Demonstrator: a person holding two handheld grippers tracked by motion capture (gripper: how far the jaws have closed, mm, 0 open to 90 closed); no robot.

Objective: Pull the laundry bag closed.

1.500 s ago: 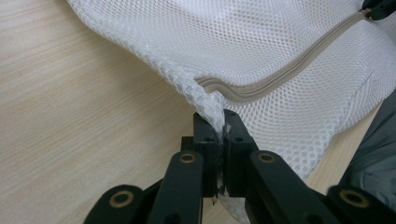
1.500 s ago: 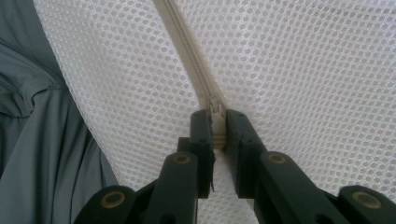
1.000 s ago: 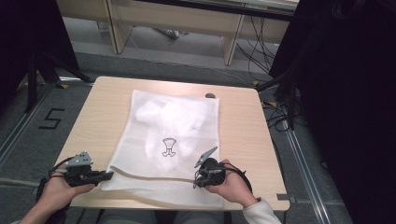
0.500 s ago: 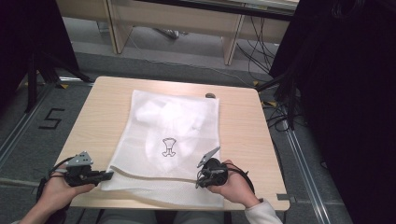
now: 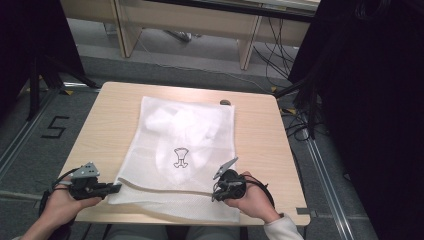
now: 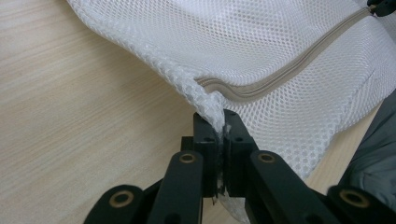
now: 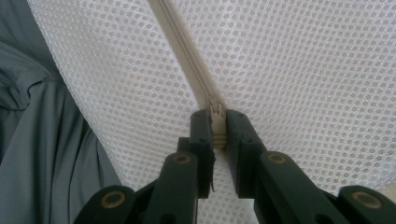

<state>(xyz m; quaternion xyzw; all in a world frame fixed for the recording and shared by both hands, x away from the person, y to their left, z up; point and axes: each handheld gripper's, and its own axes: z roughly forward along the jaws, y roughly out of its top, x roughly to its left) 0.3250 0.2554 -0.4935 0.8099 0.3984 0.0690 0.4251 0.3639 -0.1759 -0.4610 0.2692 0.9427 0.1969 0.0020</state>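
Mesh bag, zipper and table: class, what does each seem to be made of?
Mesh bag: white synthetic netting, seemingly, given its regular open holes. Zipper: beige woven tape with fine teeth, probably plastic. Table: pale wood-grain top, matte, perhaps laminate.

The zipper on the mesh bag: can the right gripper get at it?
Probably yes. The right gripper already looks shut on the zipper pull of the white mesh laundry bag, with nothing between them. The left gripper pinches the bag's corner, holding it steady.

A black numeral "5" (image 5: 53,128) stands on the grey floor at nine o'clock of the table (image 5: 260,145); nothing else legible.
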